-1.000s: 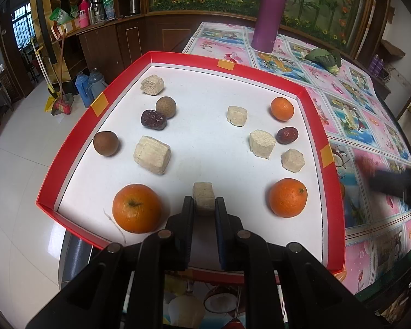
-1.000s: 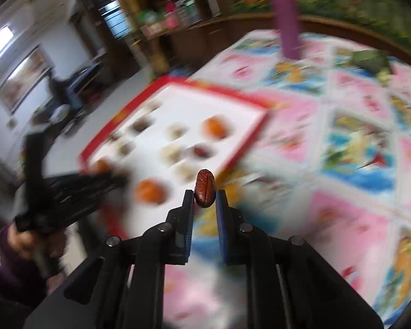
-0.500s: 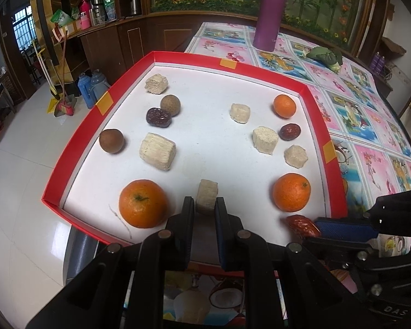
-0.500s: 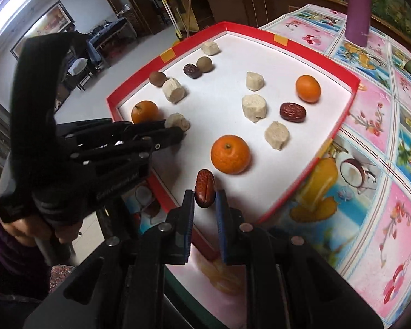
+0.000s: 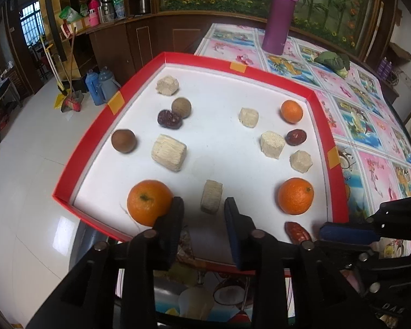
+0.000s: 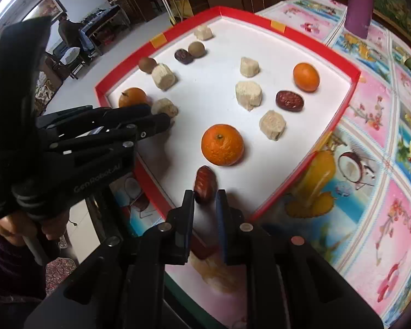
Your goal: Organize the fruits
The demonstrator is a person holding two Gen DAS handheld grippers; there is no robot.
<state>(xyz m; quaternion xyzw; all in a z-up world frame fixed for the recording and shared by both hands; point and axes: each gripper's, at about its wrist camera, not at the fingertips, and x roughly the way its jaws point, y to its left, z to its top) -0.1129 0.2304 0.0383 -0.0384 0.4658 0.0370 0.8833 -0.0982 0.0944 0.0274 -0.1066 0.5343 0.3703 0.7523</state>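
White floor of the red-rimmed tray (image 6: 353, 82) holds the fruits. Right gripper (image 6: 204, 196) seems to pinch a wrinkly red date (image 6: 204, 182) above the near edge; next, let go. Left gripper (image 5: 204, 204) is wide.

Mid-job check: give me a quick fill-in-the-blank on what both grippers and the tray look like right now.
1. The right gripper has a red ___ between its fingers.
2. The left gripper is ___, with the beige block lying between its fingers.
3. The red tray holds ___ oranges.
4. The bottle beyond the tray is ___.

Missing words: date; open; three; purple
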